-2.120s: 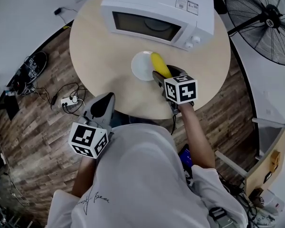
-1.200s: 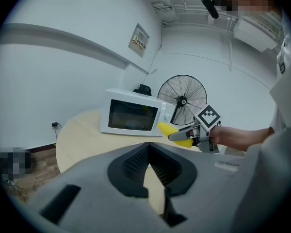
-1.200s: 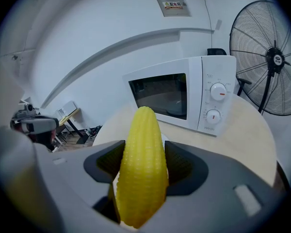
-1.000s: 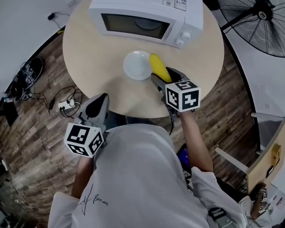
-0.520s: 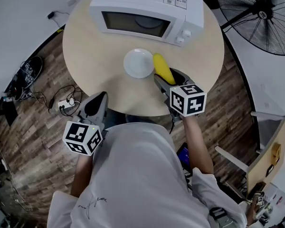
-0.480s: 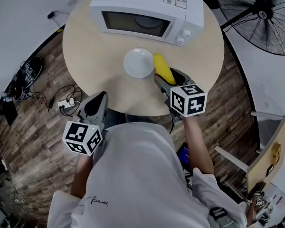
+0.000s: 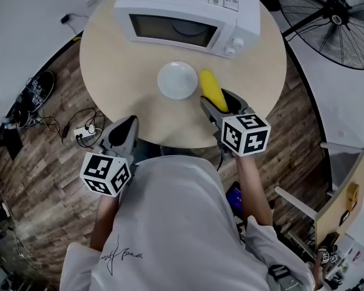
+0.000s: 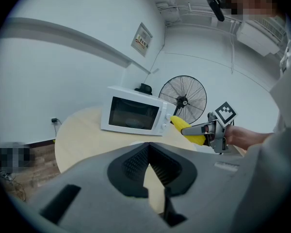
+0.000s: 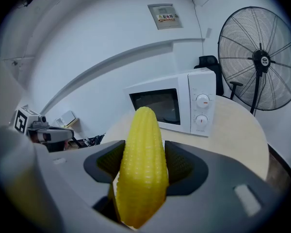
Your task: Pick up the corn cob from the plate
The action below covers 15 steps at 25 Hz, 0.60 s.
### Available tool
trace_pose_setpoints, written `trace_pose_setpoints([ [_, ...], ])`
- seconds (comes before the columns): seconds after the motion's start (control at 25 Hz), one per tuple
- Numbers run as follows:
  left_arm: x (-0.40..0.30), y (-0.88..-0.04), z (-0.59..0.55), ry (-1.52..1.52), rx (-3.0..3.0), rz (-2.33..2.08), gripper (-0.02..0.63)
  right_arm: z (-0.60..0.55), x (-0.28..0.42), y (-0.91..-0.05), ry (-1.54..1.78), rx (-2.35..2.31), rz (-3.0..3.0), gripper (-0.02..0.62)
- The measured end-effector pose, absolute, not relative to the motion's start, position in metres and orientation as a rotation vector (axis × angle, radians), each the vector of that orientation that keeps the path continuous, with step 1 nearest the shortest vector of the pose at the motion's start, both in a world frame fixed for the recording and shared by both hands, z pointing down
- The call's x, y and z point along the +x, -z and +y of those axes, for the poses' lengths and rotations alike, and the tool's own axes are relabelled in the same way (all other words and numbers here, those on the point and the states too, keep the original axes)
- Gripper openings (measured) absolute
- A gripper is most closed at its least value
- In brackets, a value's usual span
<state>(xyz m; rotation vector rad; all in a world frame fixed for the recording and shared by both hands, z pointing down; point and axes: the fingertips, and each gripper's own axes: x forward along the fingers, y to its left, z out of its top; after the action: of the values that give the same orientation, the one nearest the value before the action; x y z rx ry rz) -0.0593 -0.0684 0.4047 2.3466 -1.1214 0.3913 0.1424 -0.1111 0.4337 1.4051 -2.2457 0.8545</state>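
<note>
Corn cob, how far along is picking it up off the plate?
Done: the corn cob is clamped between the jaws of the right gripper, and the white plate is bare. In hand: the left gripper view shows the cob held in the air above the table, beside the plate. Left: nothing of the pickup itself, it seems. The left gripper is shut and empty.

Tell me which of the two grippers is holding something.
The right gripper: its jaws clamp the yellow corn cob, beside the plate. The left gripper has its jaws together with nothing between them.
</note>
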Motion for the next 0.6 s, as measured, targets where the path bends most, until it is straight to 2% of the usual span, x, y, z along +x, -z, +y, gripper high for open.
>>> trace_pose_setpoints([
  [0.6,-0.061,-0.406,-0.071,-0.379,2.303,-1.173,-0.008,-0.086,0.16,-0.43,-0.896,1.515,-2.248,0.269],
])
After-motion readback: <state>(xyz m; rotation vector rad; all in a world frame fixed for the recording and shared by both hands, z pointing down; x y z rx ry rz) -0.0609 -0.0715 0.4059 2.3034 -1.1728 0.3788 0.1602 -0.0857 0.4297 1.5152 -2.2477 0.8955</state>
